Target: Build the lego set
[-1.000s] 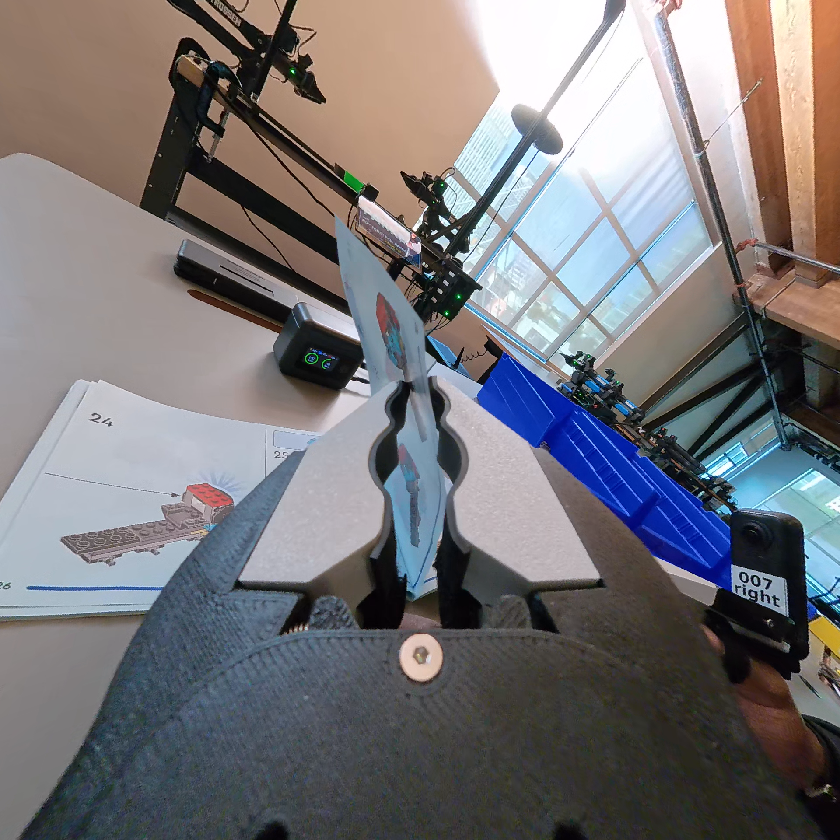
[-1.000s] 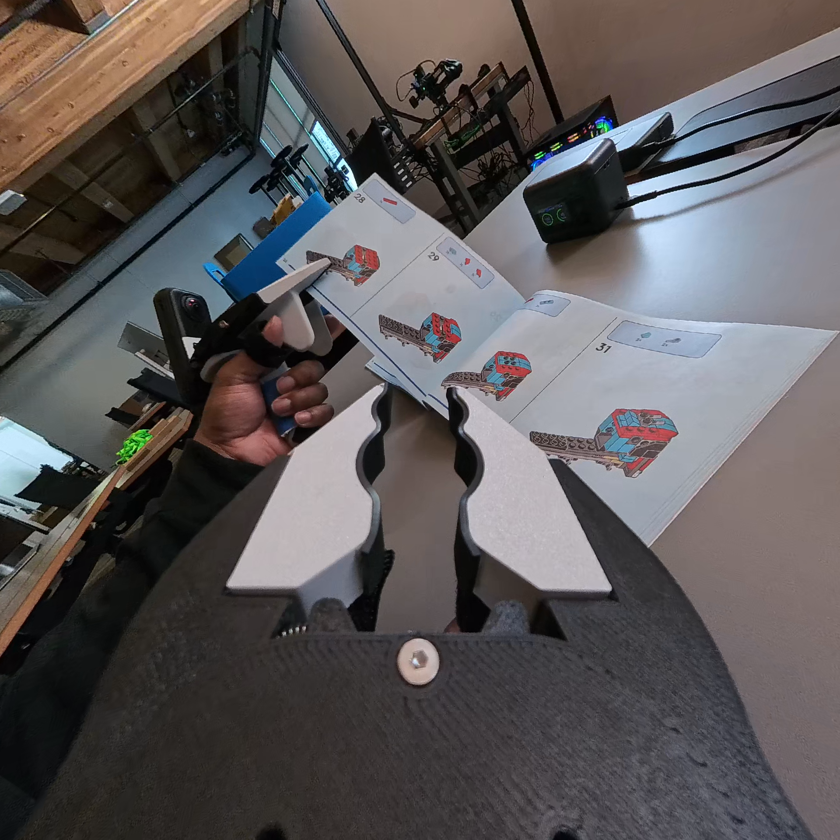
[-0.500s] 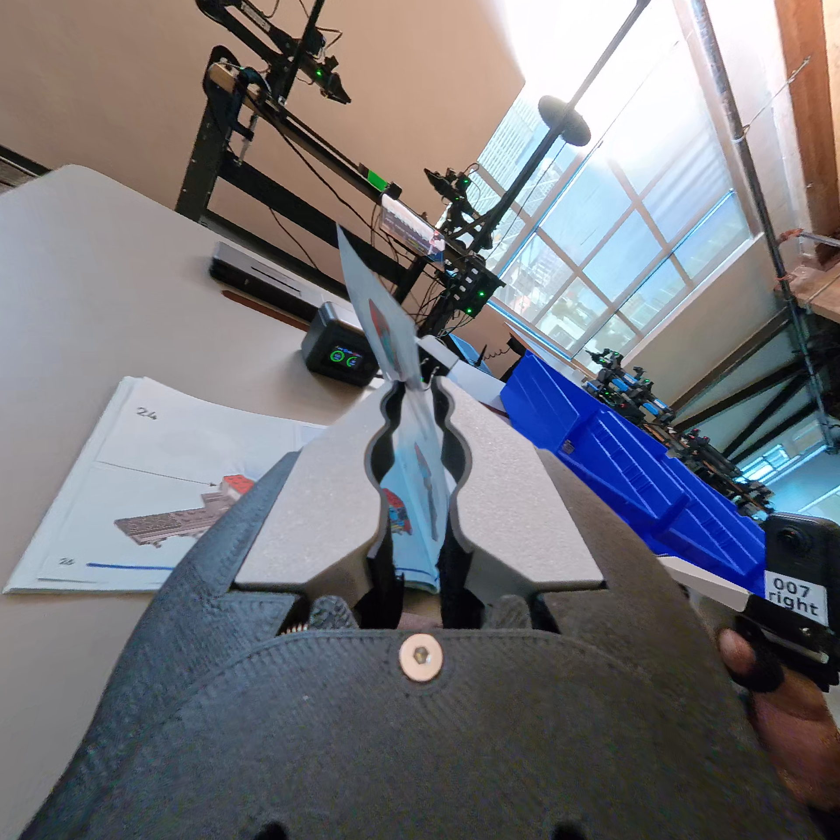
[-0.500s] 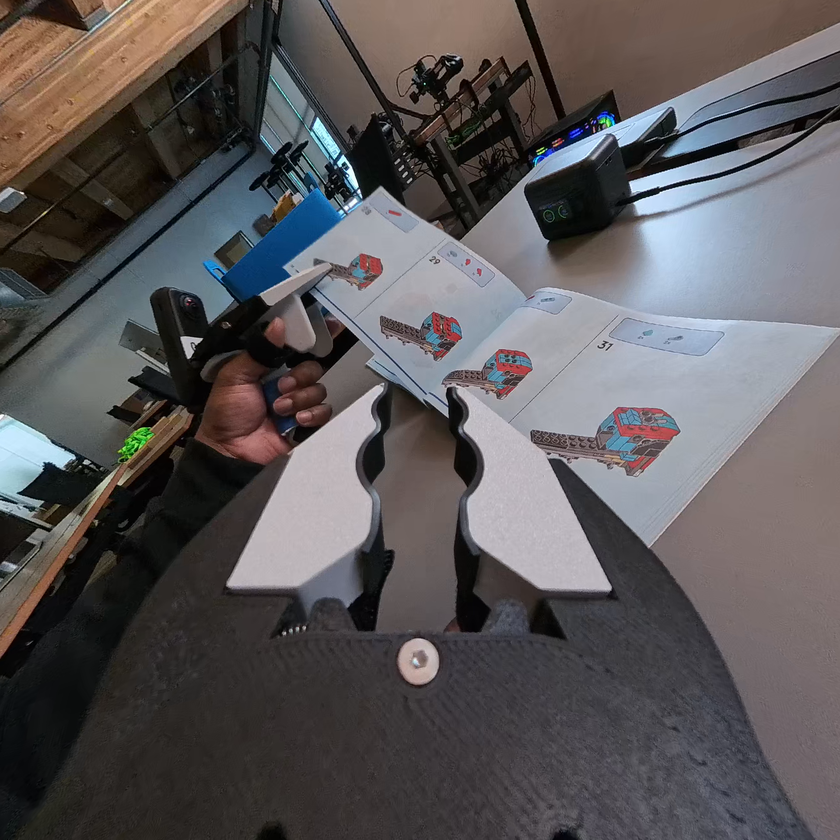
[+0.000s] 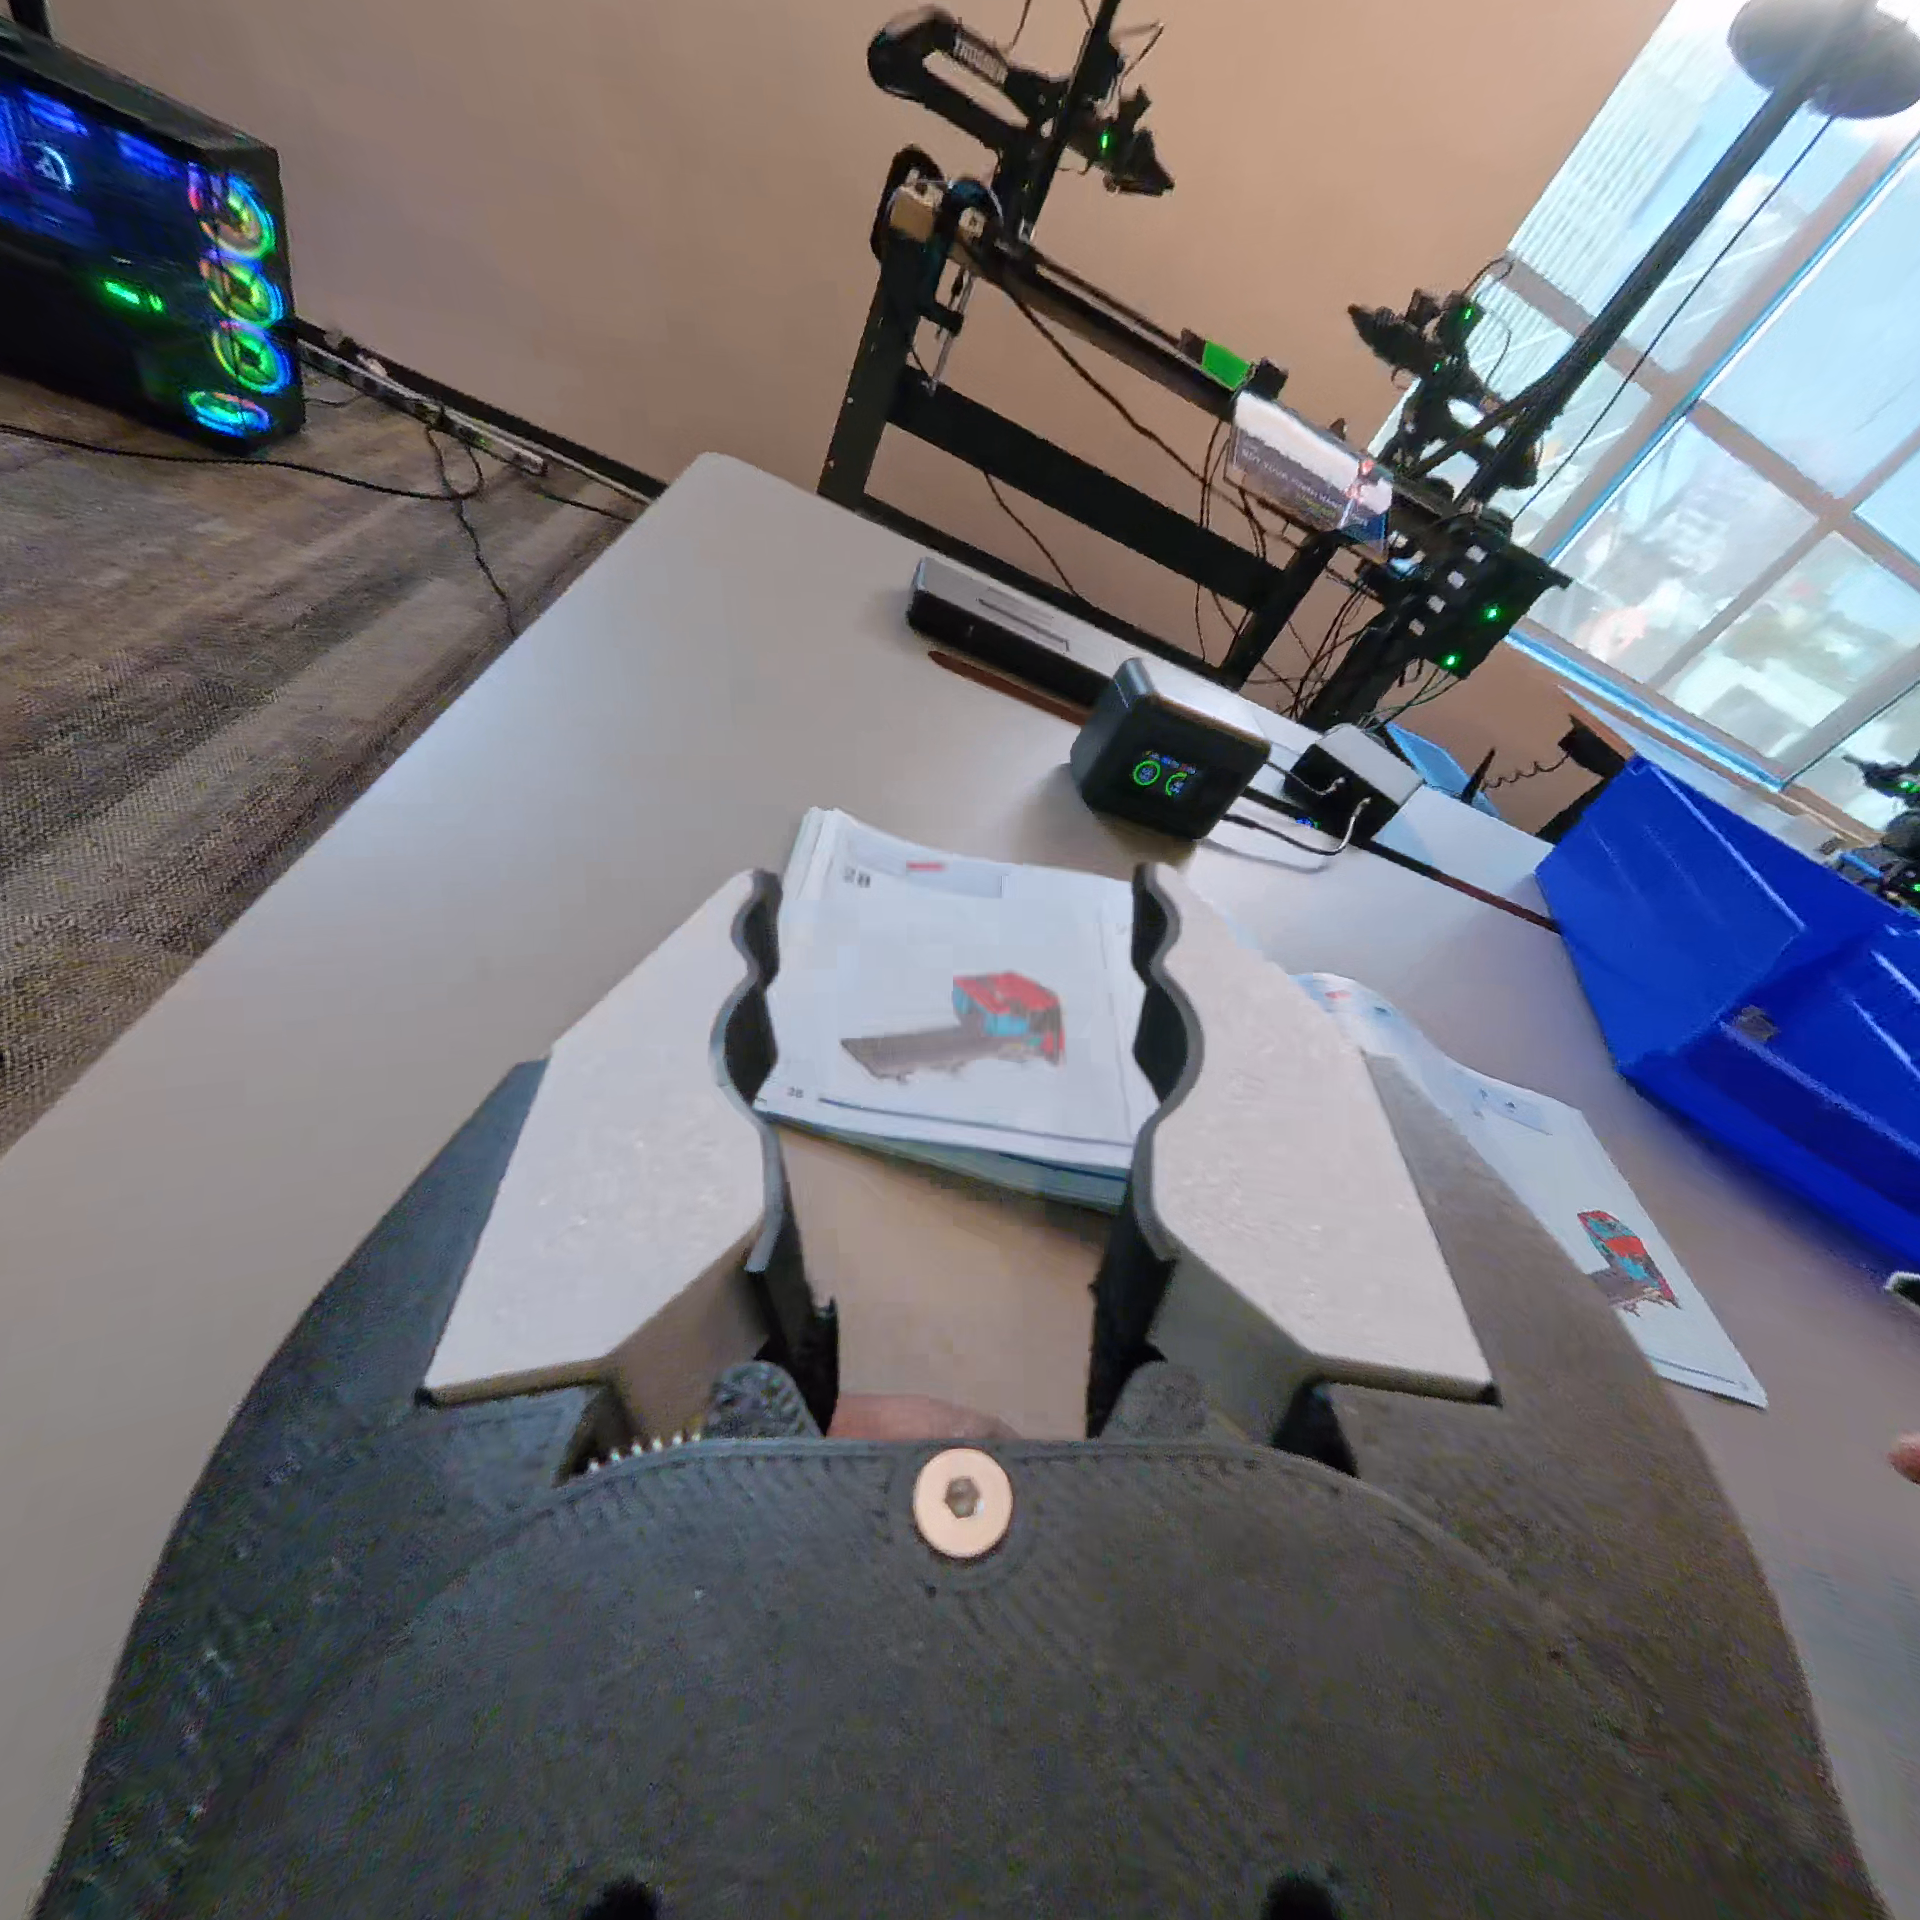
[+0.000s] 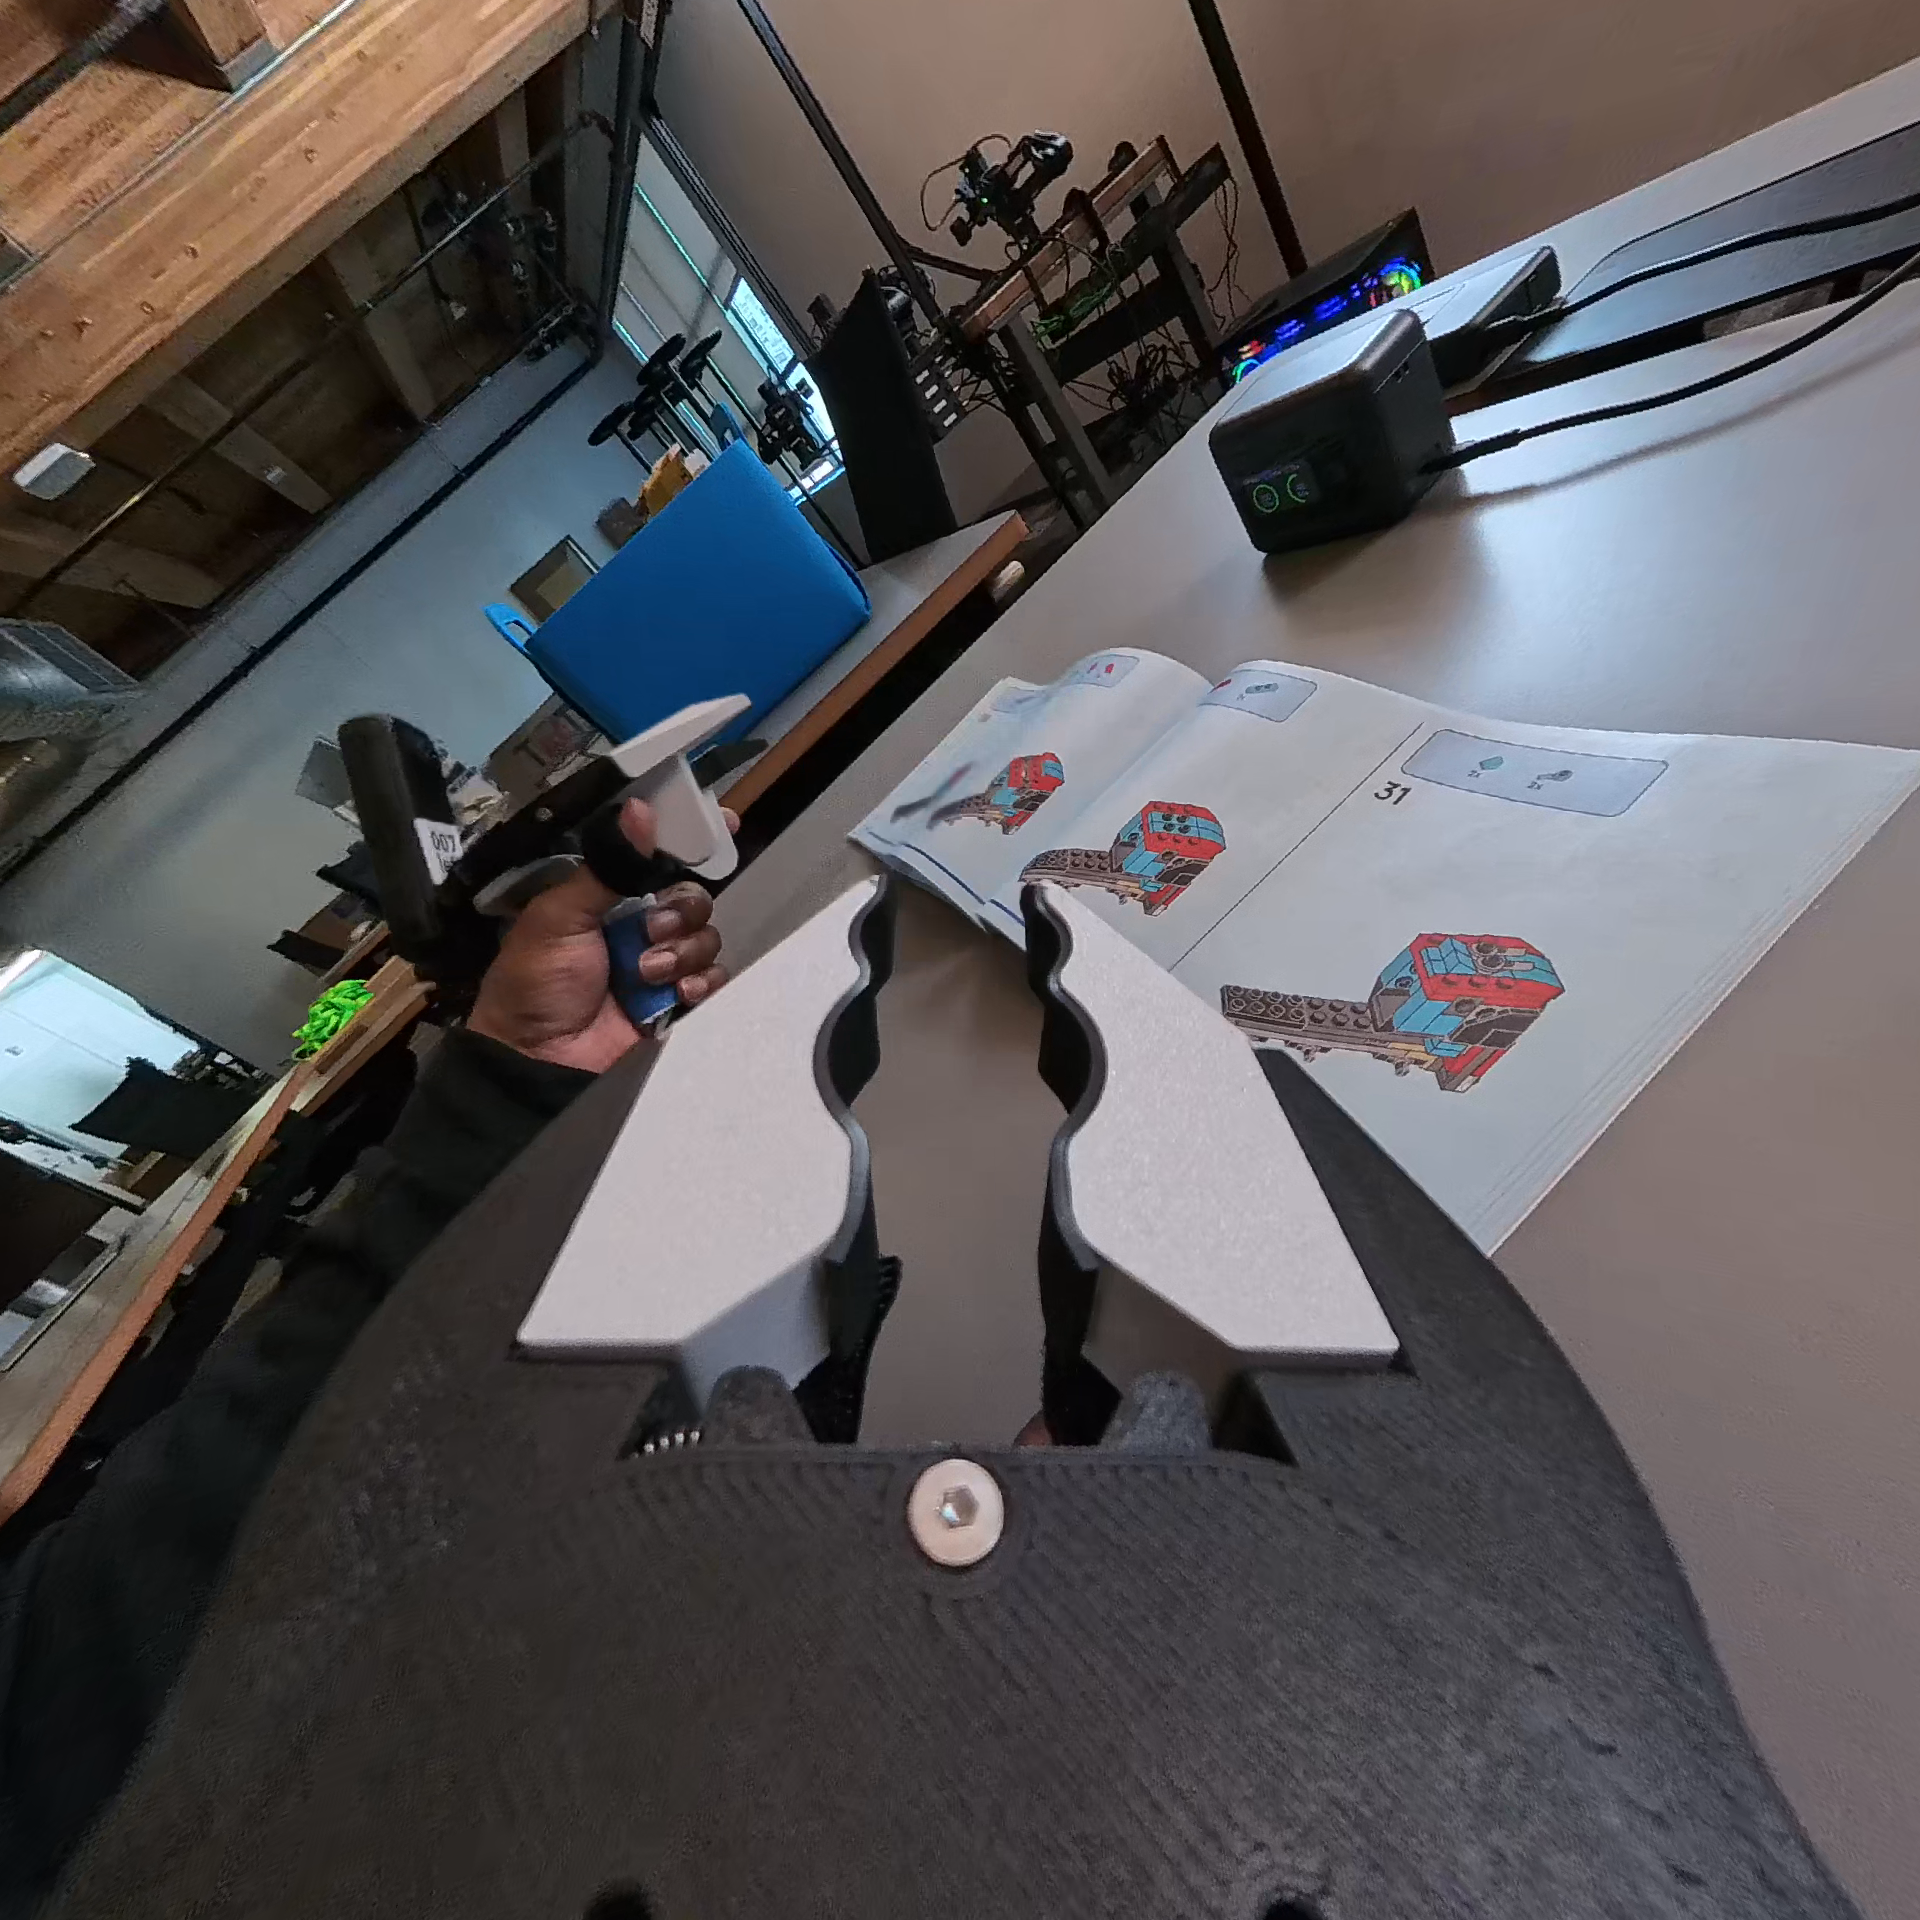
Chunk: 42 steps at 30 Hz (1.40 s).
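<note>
The open instruction booklet [image 5: 956, 1029] lies flat on the grey table, showing pictures of a red and blue brick model. My left gripper [image 5: 956, 883] is open wide and empty, hovering just short of the booklet's left page. My right gripper [image 6: 956, 888] is open a little and empty, its tips near the booklet's [image 6: 1455, 935] front edge. The left gripper, held by a hand, also shows in the right wrist view [image 6: 681, 774], off the booklet's left side. No bricks are in view.
A black box with a green display [image 5: 1164, 748] and its cables stand behind the booklet. A blue bin [image 5: 1745, 1018] sits at the right. The table's left edge [image 5: 395, 790] drops to carpet. A flat black device [image 5: 997, 623] lies at the back. Tip to tip, the grippers are about 30 cm apart.
My left gripper has opened and let go of the booklet page, which now lies flat. The left gripper has drawn back and swung left. My right gripper has hardly moved.
</note>
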Motion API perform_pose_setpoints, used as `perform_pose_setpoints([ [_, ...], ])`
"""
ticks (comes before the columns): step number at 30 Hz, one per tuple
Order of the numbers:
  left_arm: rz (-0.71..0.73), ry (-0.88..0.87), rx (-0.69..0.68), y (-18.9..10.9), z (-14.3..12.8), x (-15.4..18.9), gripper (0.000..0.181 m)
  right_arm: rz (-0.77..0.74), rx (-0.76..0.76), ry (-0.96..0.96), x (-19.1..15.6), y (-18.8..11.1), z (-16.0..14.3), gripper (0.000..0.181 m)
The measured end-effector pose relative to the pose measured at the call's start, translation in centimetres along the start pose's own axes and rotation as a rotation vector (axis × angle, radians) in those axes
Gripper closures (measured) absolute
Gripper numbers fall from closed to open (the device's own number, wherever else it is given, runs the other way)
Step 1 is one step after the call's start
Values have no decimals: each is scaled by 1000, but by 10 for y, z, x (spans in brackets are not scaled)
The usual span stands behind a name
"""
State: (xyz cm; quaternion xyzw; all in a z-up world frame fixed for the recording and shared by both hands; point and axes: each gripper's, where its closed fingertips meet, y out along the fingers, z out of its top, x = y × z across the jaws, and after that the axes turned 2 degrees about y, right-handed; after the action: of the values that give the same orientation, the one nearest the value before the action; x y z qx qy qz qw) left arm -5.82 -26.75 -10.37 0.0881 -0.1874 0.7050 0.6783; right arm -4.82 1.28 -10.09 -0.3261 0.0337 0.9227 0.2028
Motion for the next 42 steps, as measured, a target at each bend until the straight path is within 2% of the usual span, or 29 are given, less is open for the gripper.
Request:
perform_pose_setpoints([
  [3, 2, -7, 43, -8, 5, -1, 111, 9, -19, 9, -2, -4, -3, 157],
  [6, -12, 26, 35, -11, -1, 14, 111, 61, -62, 7, -11, -18, -12, 157],
  [13, -73, 102, -99, -17, -42, 72, 112, 171, -137, -56, -21, -61, -21, 155],
  [23, -62, 251, -246, -4, -88, 138, 117, 314, -245, -139, -30, -117, -31, 154],
  [34, 15, 386, -323, 3, -111, 164, 120, 430, -329, -210, -41, -189, -47, 154],
  [39, 35, 480, -363, 4, -121, 171, 120, 451, -341, -222, -35, -208, -43, 154],
  [42, -5, 509, -428, 2, -136, 182, 119, 446, -342, -232, -28, -215, -39, 154],
])
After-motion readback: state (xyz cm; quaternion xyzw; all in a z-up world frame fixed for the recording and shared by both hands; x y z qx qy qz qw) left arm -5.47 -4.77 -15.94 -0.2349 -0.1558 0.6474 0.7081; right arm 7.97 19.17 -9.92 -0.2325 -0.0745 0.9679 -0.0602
